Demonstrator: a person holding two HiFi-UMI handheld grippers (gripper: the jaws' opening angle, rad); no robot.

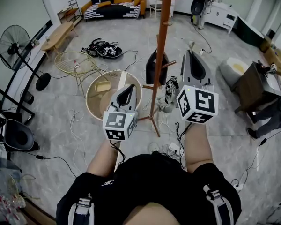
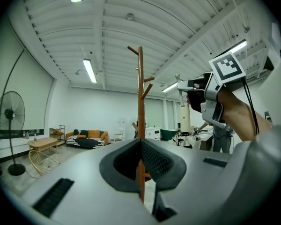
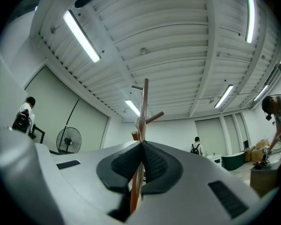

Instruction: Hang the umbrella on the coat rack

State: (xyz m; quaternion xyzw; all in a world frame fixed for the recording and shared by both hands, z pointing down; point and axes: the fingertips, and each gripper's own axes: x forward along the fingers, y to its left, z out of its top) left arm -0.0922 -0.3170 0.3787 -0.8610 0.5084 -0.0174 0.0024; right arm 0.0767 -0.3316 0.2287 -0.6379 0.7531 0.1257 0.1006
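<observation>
The brown wooden coat rack (image 1: 160, 46) stands straight ahead, pegs branching off its pole (image 2: 140, 93) (image 3: 144, 97). My right gripper (image 1: 190, 52) (image 3: 141, 143) is shut, raised to the right of the pole. A thin pale strap loop (image 3: 139, 124) is pinched at its tips. Below it hangs the folded umbrella (image 1: 170, 92), a white handle over black-and-white fabric (image 2: 186, 136), mostly hidden by the gripper in the head view. My left gripper (image 1: 129, 88) (image 2: 141, 142) is shut and empty, lower and left of the pole.
A dark object (image 1: 155, 65) hangs at a low peg of the rack. A round wicker table (image 1: 96, 108) and a wire chair (image 1: 77, 62) stand to the left, a floor fan (image 1: 14, 41) further left. Cables and a power strip (image 1: 173, 149) lie by the rack's feet. A person (image 1: 271, 114) is at the right.
</observation>
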